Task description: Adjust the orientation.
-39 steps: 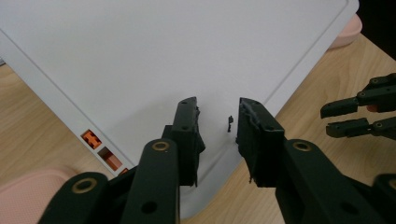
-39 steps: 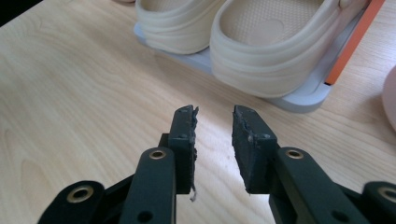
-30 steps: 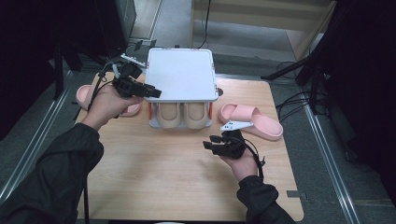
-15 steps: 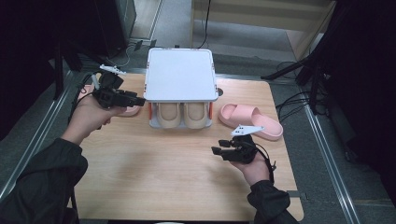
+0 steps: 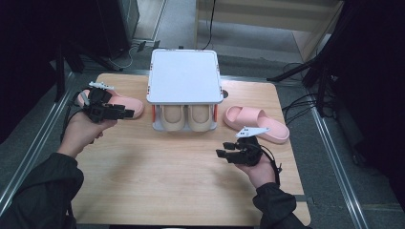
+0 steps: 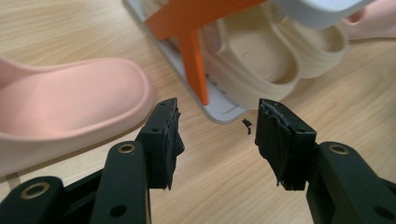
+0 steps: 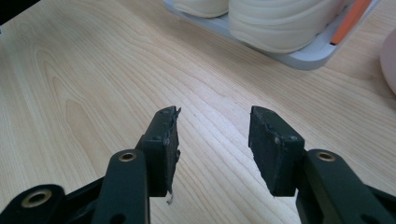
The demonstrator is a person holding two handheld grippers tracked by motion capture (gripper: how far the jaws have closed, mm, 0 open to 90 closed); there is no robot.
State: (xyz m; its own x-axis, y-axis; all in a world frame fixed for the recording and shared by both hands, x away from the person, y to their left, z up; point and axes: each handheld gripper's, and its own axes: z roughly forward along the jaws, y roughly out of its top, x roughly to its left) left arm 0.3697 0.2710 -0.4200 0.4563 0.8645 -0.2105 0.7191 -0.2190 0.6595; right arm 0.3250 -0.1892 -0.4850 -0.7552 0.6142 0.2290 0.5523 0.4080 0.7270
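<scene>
At the left of the high view, my left gripper (image 5: pixel 125 113) hangs beside the left pink slipper (image 5: pixel 122 106), its jaws having just spread wider with nothing between them, ready to take it. Centre frame, the white shoe rack (image 5: pixel 185 76) already shelters a cream pair (image 5: pixel 187 118). Lower right, my right gripper (image 5: pixel 223 153) waits unclenched and empty, short of the right pink slipper (image 5: pixel 258 123).

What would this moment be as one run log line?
left claw: open, empty, beside left pink slipper | right claw: open, empty, over table | cream slippers: on rack
</scene>
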